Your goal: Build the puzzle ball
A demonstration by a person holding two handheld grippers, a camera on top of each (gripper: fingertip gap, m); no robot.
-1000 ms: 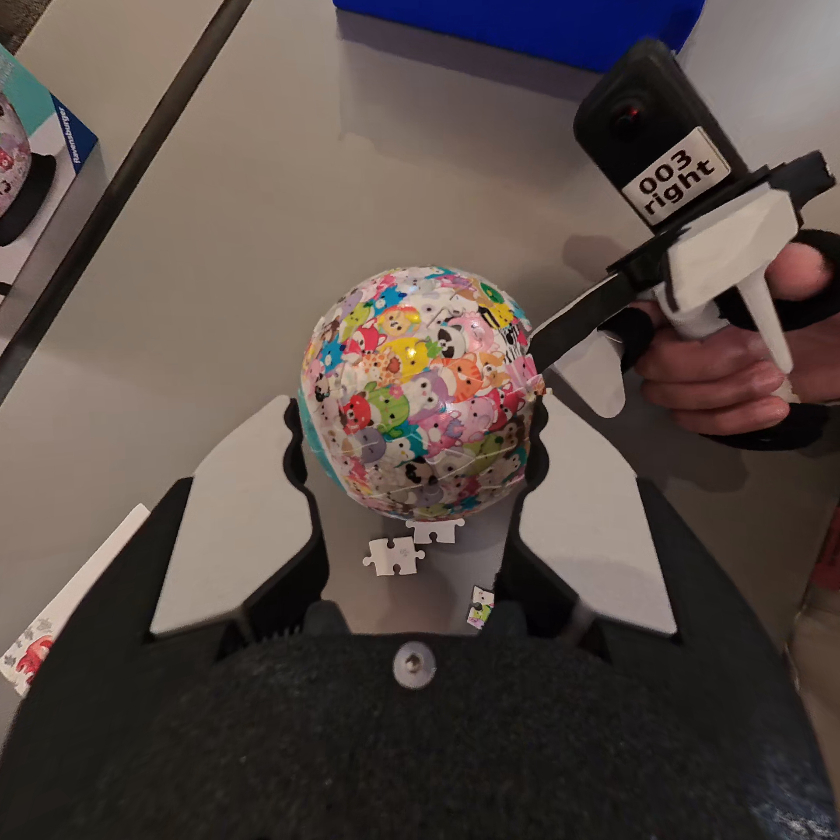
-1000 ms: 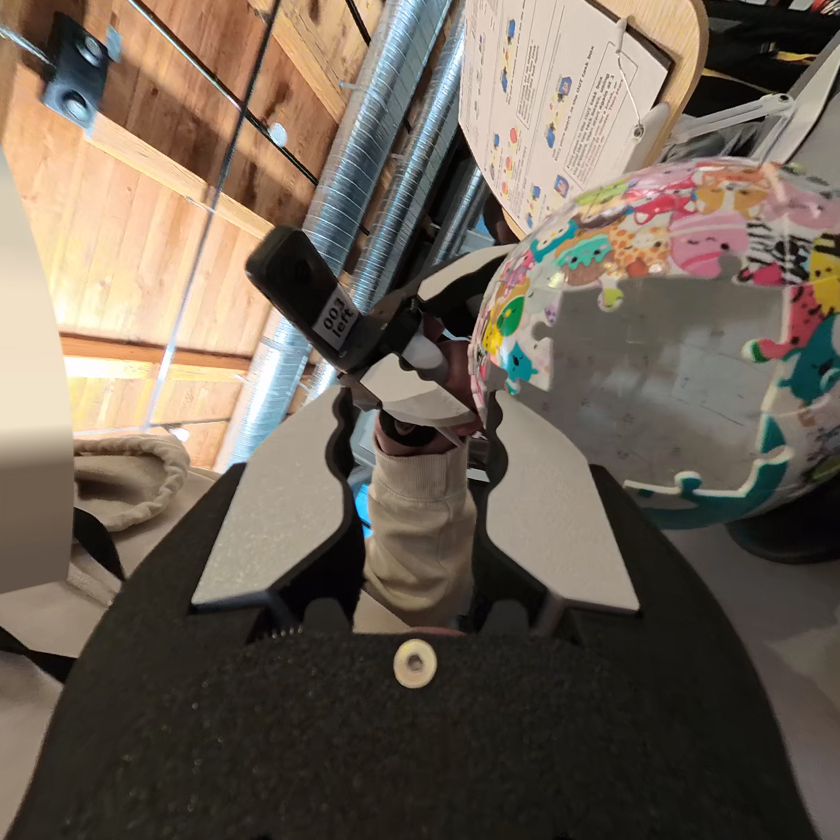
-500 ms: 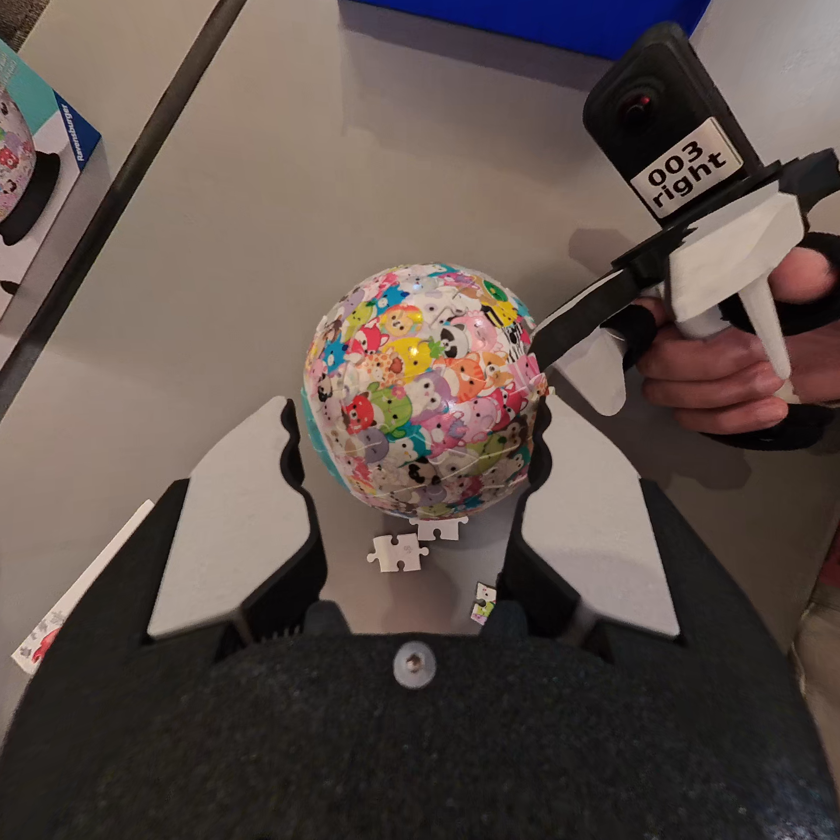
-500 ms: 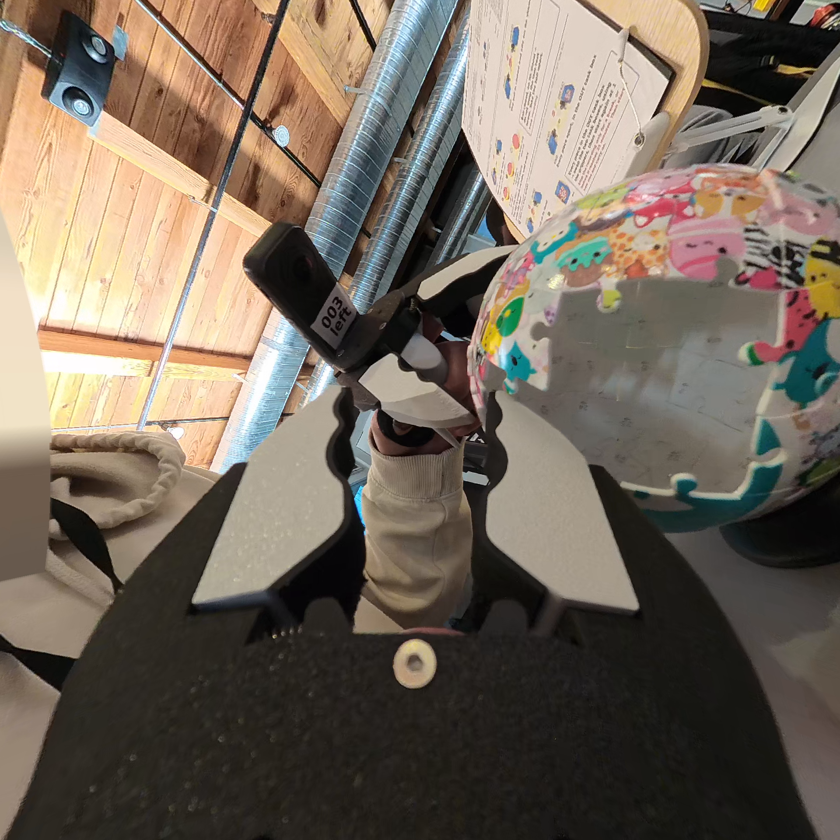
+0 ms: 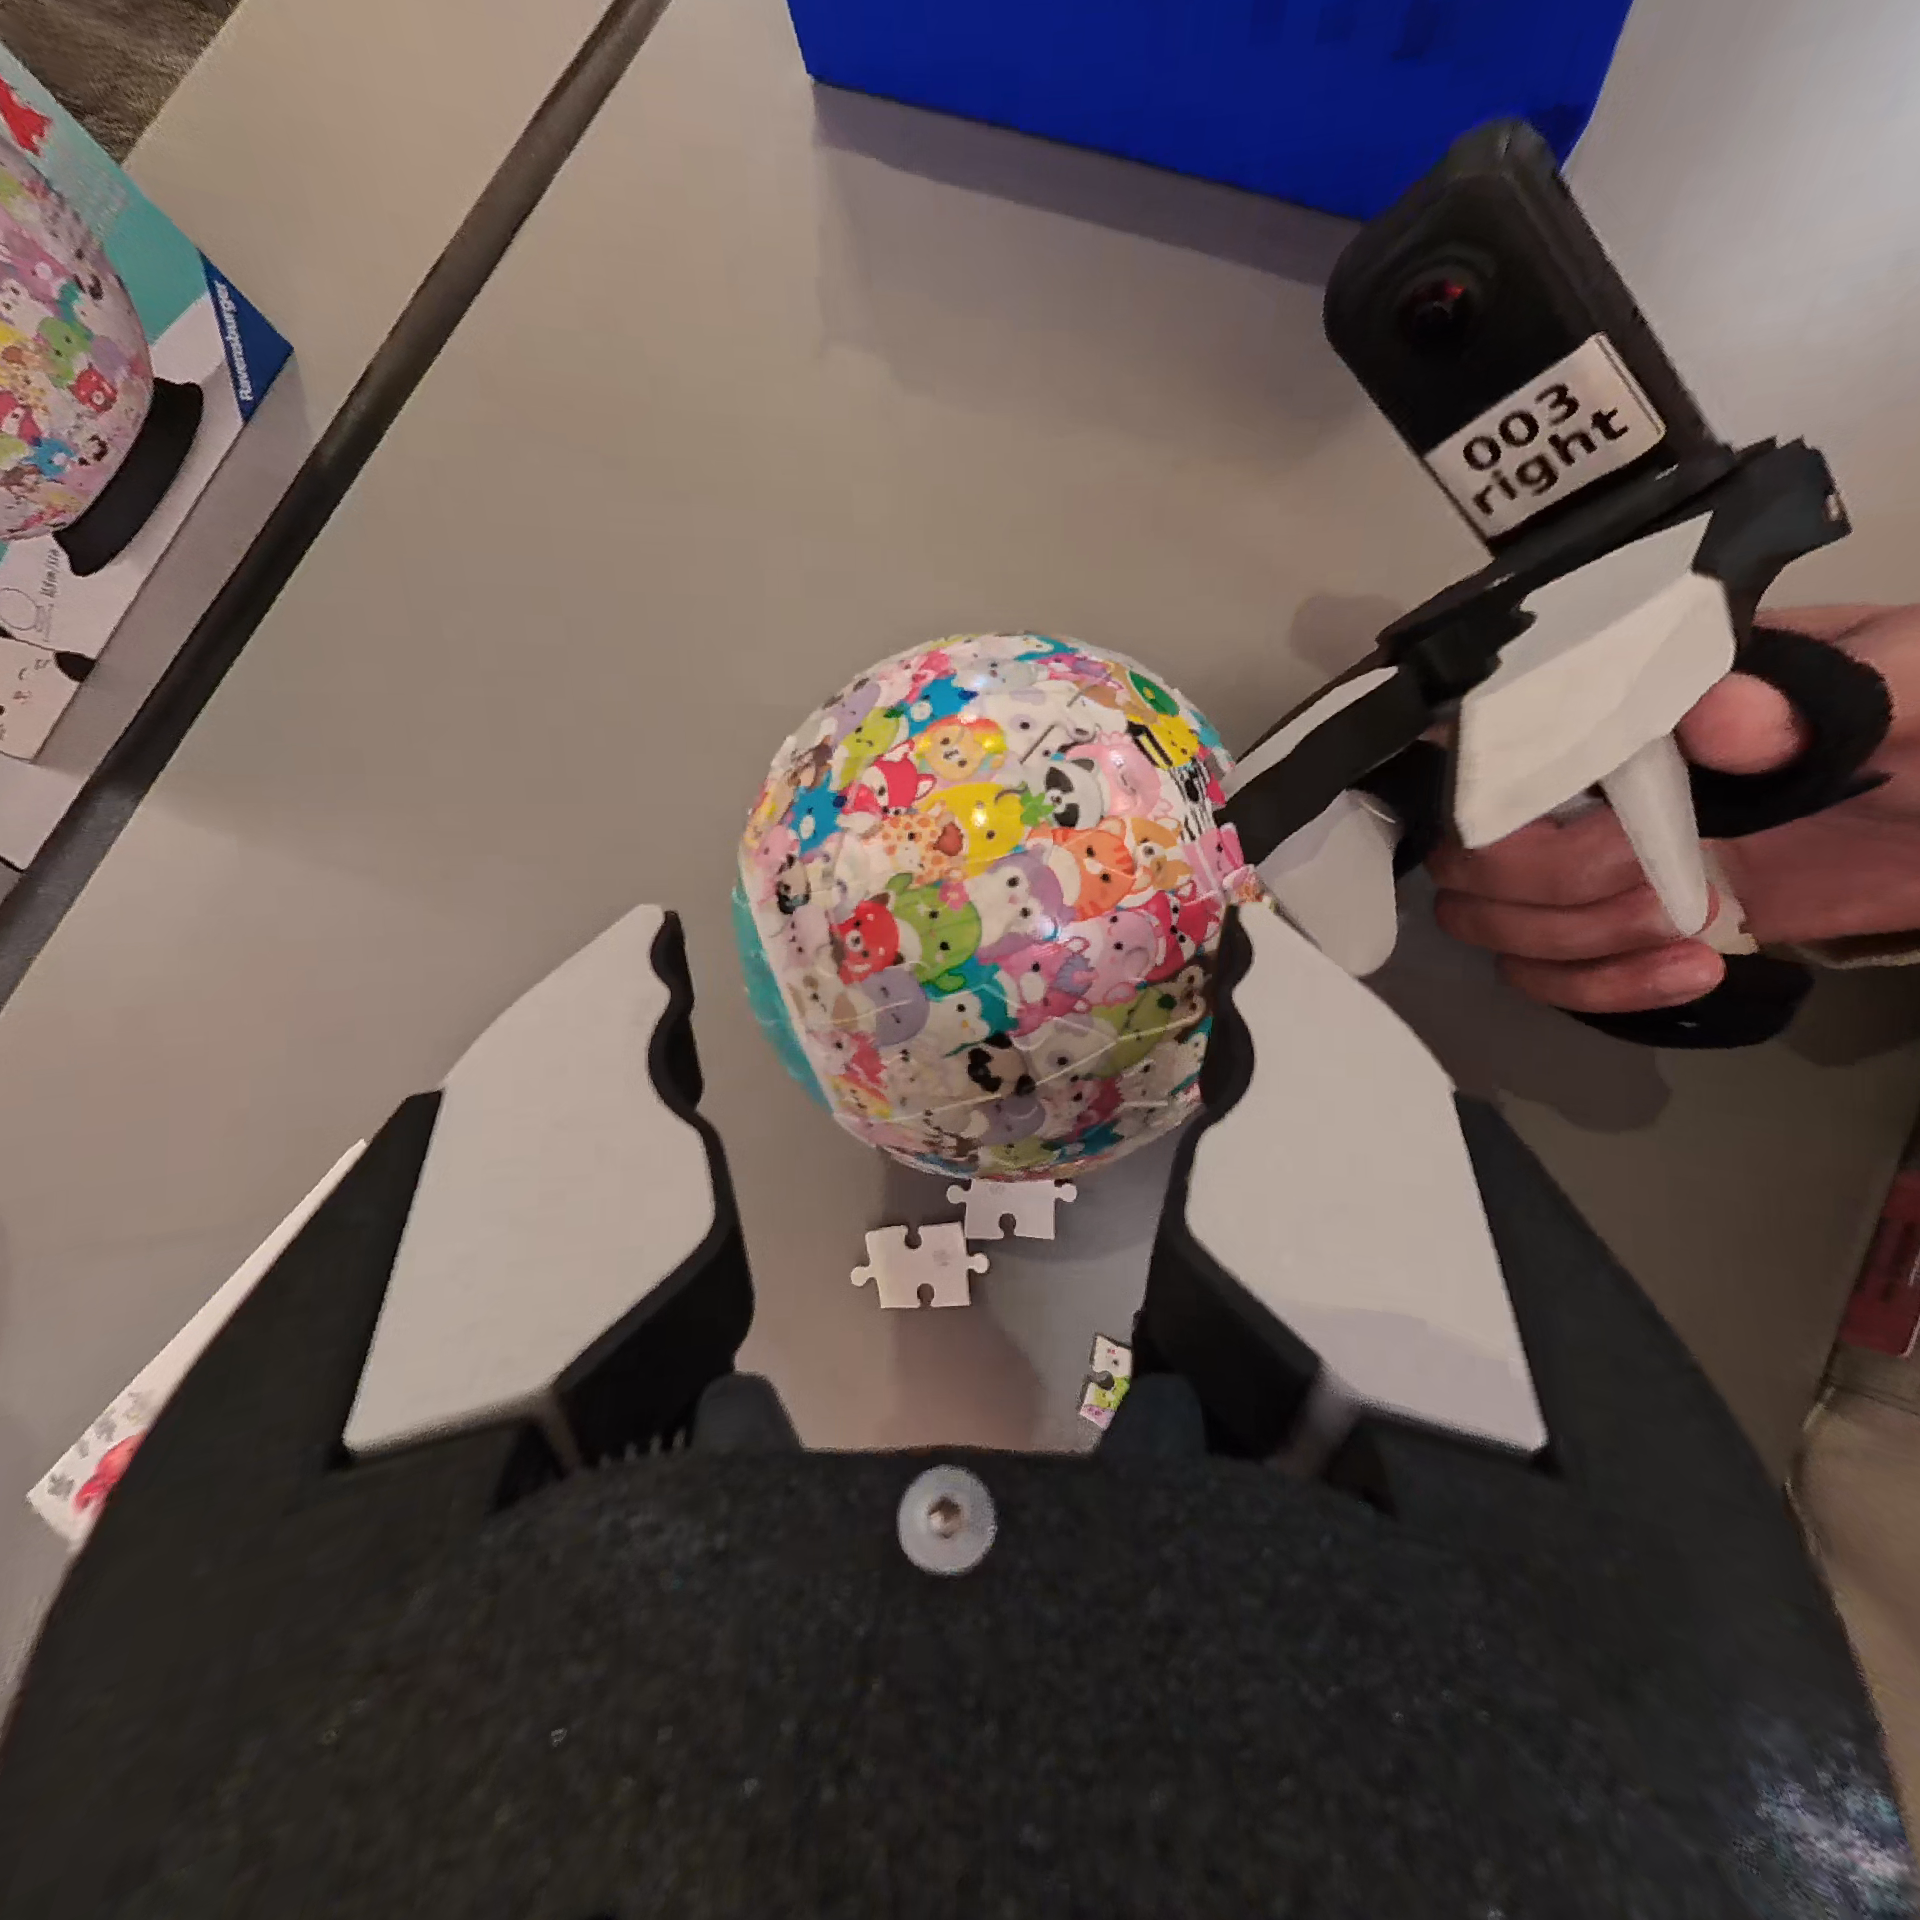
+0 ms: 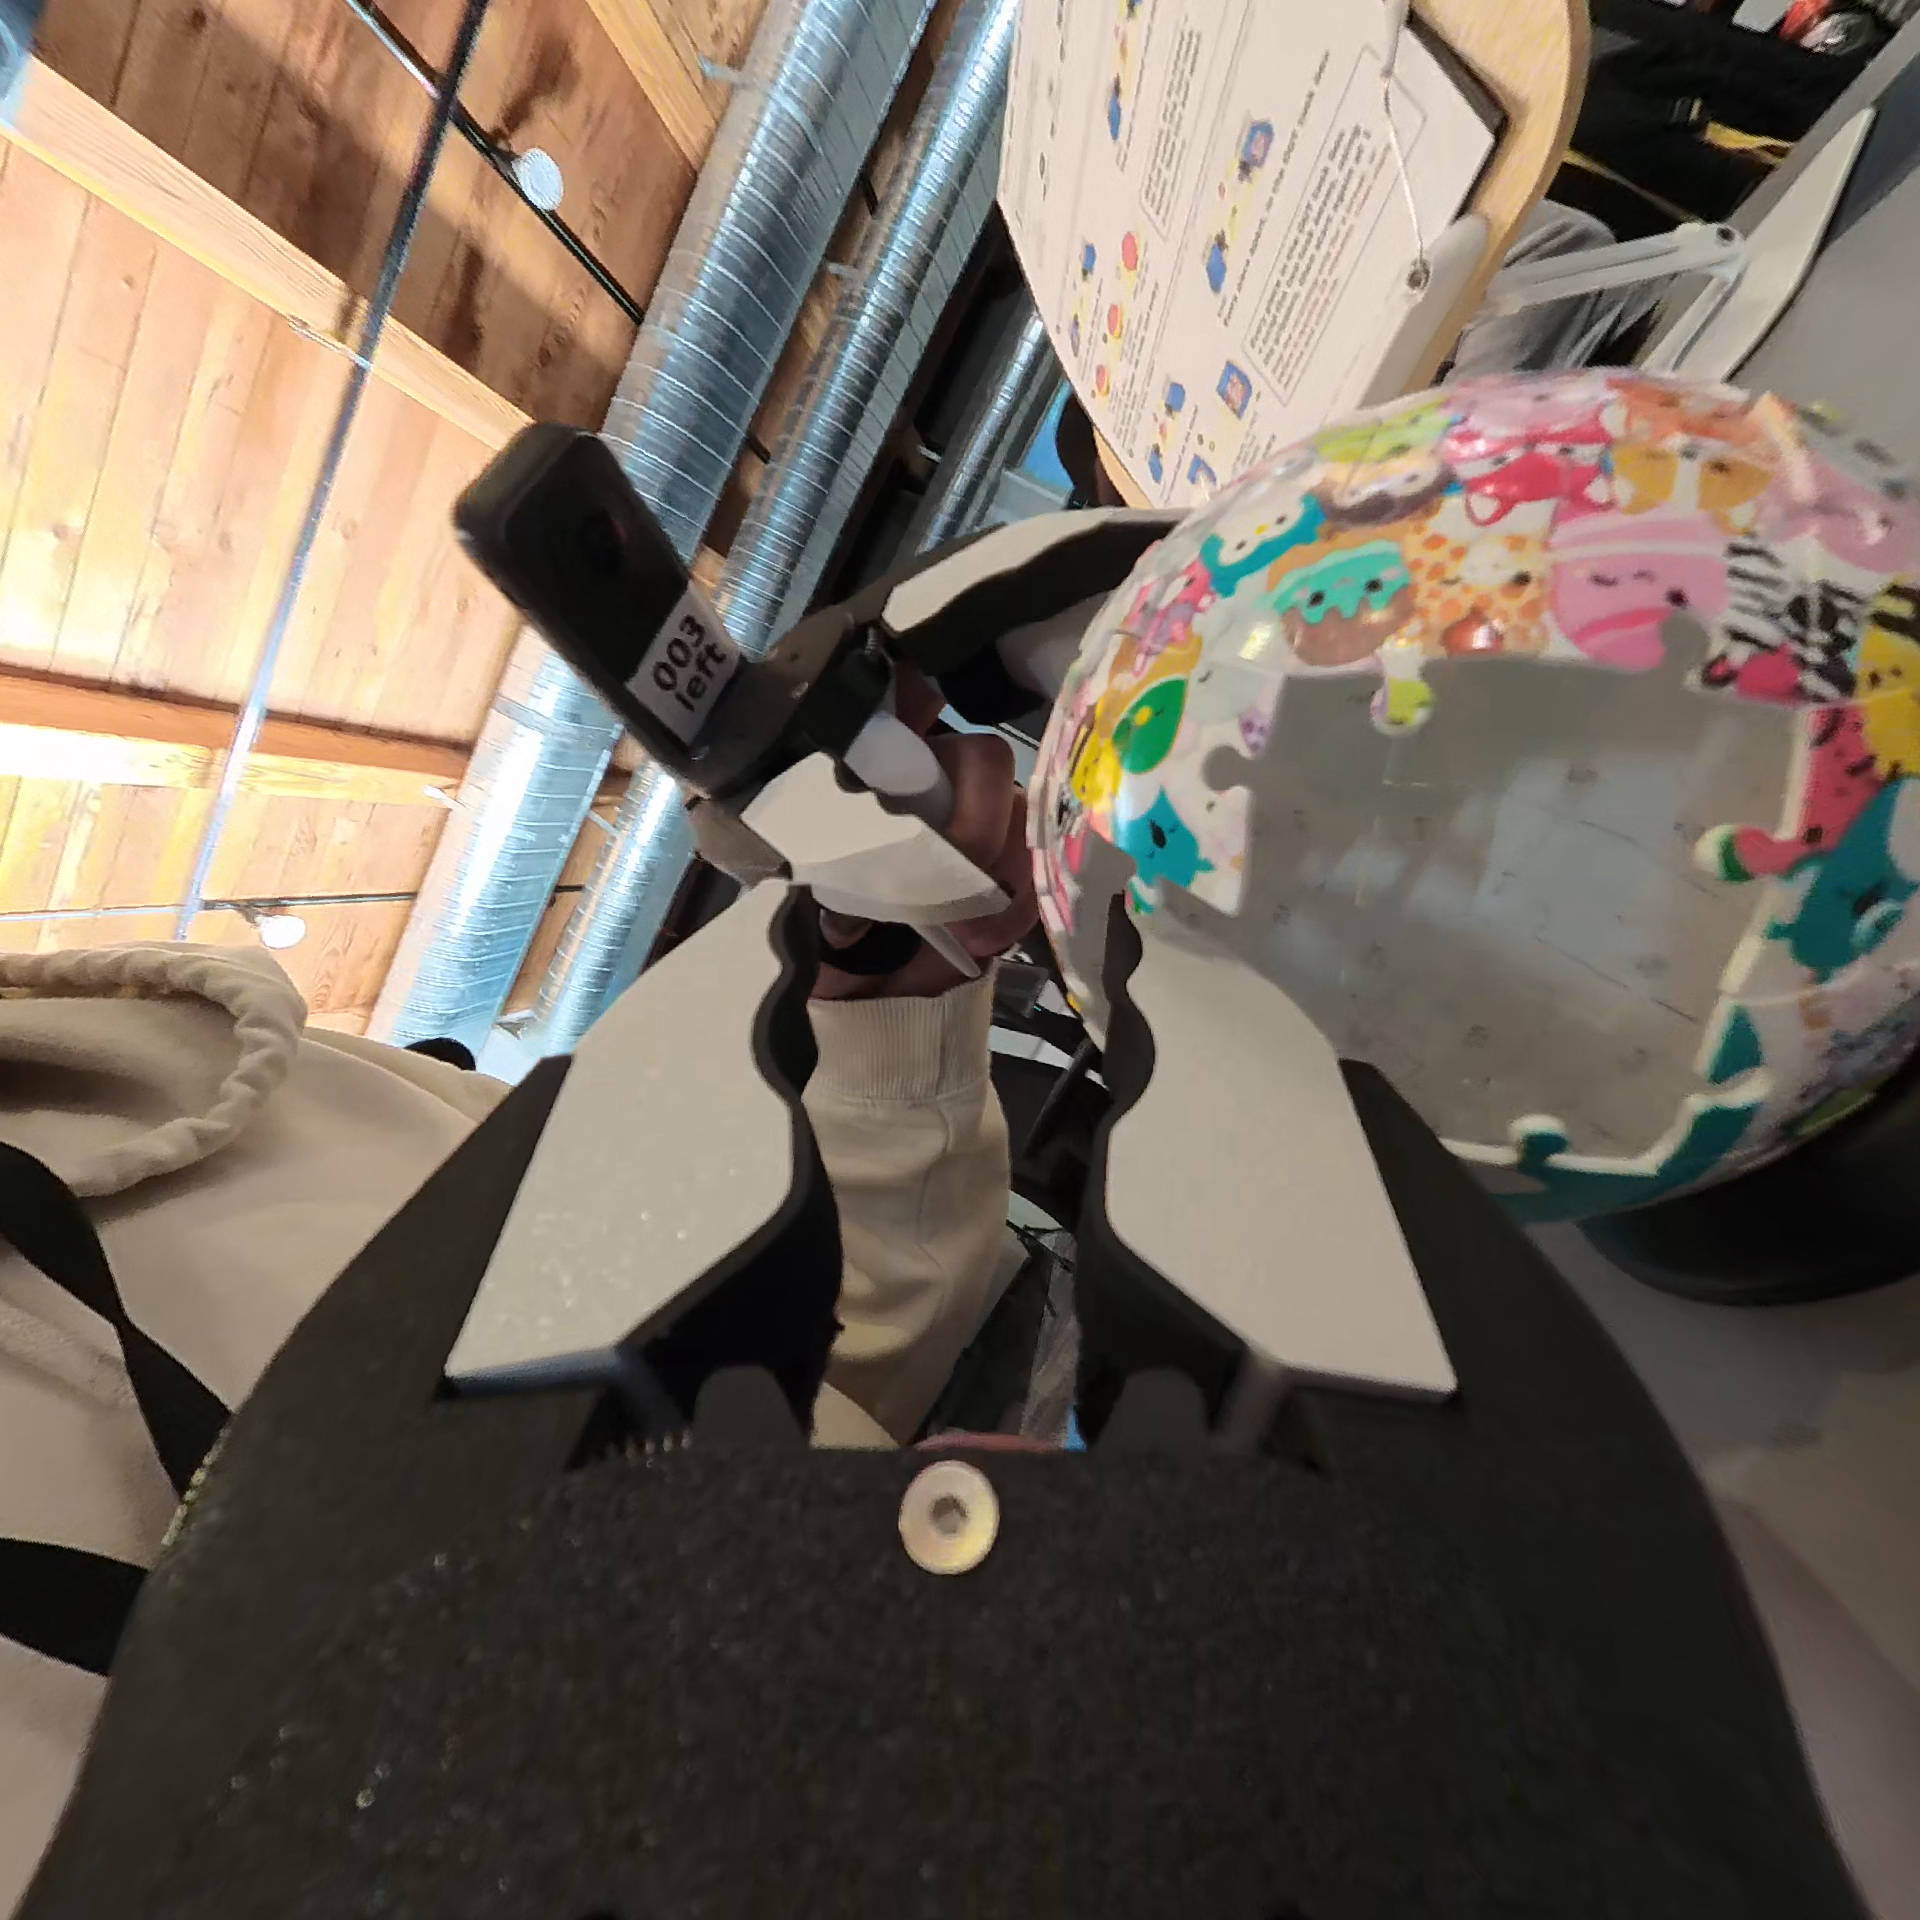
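The colourful puzzle ball (image 5: 987, 904) stands on the grey table (image 5: 831, 416). My left gripper (image 5: 948, 935) is open with the ball between its fingertips; the right finger is at the ball's side and the left finger stands clear of it. In the right wrist view the ball (image 6: 1455, 623) has a large gap showing its grey inside and sits on a black stand (image 6: 1766, 1226). My right gripper (image 6: 948, 914) is open and empty, its right finger at the gap's edge; it also shows in the left wrist view (image 5: 1262, 842). Two white-backed loose pieces (image 5: 920, 1262) and one coloured piece (image 5: 1107, 1377) lie under my left gripper.
The puzzle box (image 5: 104, 416) lies at the far left beyond a dark table seam (image 5: 364, 416). A blue bin (image 5: 1195, 83) stands at the back. A paper leaflet (image 5: 156, 1403) lies at the lower left. A person's beige sleeve (image 6: 904, 1143) shows behind my right gripper.
Almost nothing. Both grippers have shifted slightly around the ball and stay open. The ball and loose pieces have not moved.
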